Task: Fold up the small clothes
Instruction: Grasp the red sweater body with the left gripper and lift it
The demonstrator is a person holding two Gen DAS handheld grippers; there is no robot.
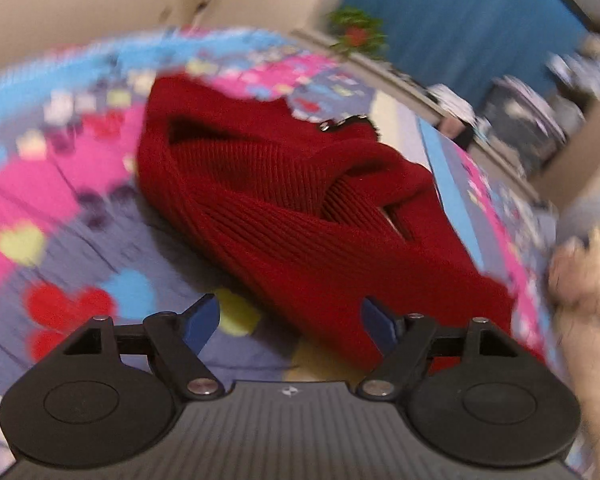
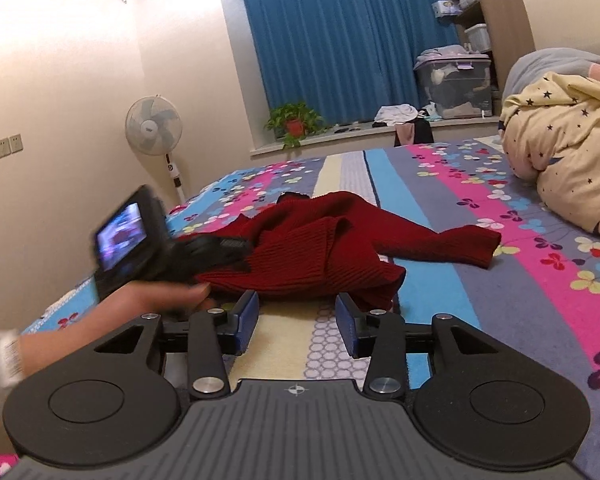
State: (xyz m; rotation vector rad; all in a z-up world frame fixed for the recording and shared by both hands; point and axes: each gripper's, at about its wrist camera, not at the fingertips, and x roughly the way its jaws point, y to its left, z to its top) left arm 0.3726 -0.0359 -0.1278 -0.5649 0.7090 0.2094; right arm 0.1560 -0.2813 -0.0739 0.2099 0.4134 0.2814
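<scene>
Red sweater, just one, lies crumpled mid-frame on the flowered bedsheet. Two grippers: left gripper spread wide, right gripper half-spread, both empty.

A dark red ribbed knit sweater lies rumpled, partly folded, one sleeve stretched out, on the bed

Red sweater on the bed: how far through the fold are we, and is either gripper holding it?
Partly done: the red sweater lies bunched on the bedsheet, part of it turned over itself, one sleeve trailing flat to the side. In hand: nothing. The left gripper is open at the near edge; the right gripper is open, short of the hem. Left: bring the sleeve in, square it up.
</scene>
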